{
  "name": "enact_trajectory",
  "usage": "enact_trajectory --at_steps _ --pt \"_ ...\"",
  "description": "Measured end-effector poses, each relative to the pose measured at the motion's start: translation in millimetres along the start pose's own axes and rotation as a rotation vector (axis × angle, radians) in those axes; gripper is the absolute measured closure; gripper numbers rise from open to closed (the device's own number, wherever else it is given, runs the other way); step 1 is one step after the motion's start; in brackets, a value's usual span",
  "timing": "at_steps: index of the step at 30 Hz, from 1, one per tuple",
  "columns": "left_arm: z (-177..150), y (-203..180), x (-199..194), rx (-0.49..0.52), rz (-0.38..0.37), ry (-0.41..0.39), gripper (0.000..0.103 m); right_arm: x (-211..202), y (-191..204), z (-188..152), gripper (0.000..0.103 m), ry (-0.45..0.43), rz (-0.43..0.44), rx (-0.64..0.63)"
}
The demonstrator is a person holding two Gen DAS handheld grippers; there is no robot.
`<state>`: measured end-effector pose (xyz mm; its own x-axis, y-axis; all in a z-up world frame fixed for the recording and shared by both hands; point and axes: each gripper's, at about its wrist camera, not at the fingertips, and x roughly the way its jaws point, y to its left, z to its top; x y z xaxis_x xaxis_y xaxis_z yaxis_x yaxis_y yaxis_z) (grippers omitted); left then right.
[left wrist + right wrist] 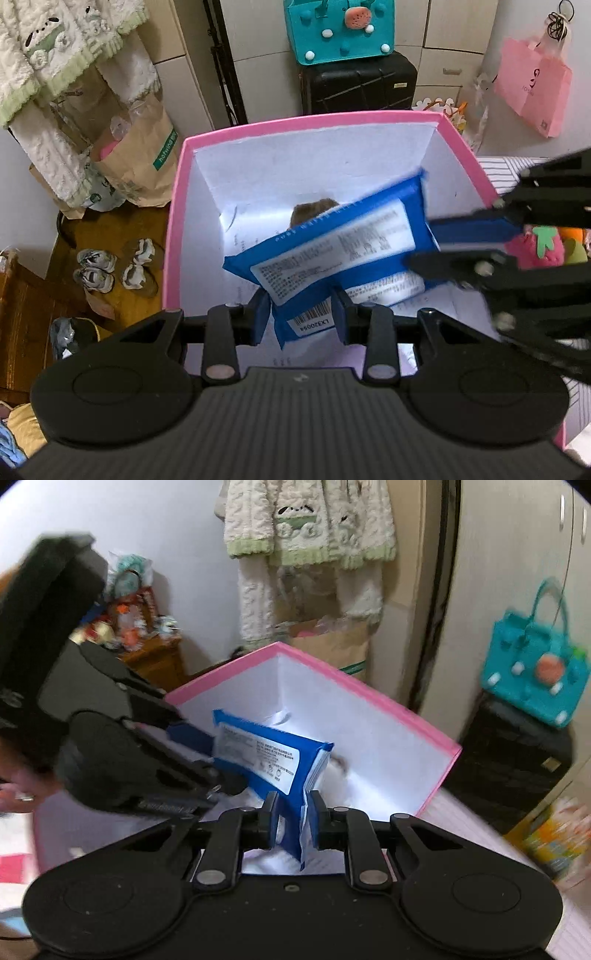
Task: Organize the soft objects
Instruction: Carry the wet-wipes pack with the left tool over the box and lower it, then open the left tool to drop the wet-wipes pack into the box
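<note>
Each tool [301,315] is matte black plastic with blue finger pads [261,319]. Silver pins dot the linkage arms. The body is ribbed, flanked by round discs.

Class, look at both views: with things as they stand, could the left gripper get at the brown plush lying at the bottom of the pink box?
Probably not yet. The left gripper is shut on the blue pack, which the right gripper also pinches, and the pack hangs over the brown plush inside the pink box.

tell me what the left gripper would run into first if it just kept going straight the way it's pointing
Most likely the white inner floor of the pink box. The left gripper, shut on the blue pack, points down into it. A brownish thing lies beyond the pack and might come first; depth is unclear.
</note>
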<state>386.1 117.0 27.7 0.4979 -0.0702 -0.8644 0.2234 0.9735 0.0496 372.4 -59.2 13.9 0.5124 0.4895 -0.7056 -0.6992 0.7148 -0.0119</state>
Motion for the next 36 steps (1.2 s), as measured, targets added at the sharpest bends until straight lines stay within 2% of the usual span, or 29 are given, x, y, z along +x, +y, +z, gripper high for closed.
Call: enact_trajectory --at_steps 3,6,9,14,18,24,31,36 --pt "6 -2 5 0.0 -0.004 0.0 0.07 4 -3 6 0.082 0.0 -0.036 0.002" --pt "11 1 8 -0.01 -0.02 0.005 0.069 4 -10 9 0.082 0.011 -0.028 0.017" --pt "11 6 8 -0.023 -0.035 0.027 0.069 3 -11 8 0.082 0.035 0.003 0.021" --pt "5 12 0 -0.024 -0.013 0.035 0.069 8 -5 5 0.082 0.091 0.075 0.044" --pt "1 11 -16 -0.027 -0.009 -0.009 0.06 8 -1 1 0.082 0.074 0.064 0.048" --pt "-15 1 -60 -0.004 -0.032 -0.094 0.051 -36 0 -12 0.074 0.0 0.094 0.071" --pt "-38 -10 -117 -0.027 -0.077 -0.192 0.048 -97 -5 -30 0.071 -0.039 0.16 0.144" --pt "-54 -37 -154 -0.01 -0.038 -0.267 0.044 -145 -1 -45 0.068 -0.081 0.16 0.126"
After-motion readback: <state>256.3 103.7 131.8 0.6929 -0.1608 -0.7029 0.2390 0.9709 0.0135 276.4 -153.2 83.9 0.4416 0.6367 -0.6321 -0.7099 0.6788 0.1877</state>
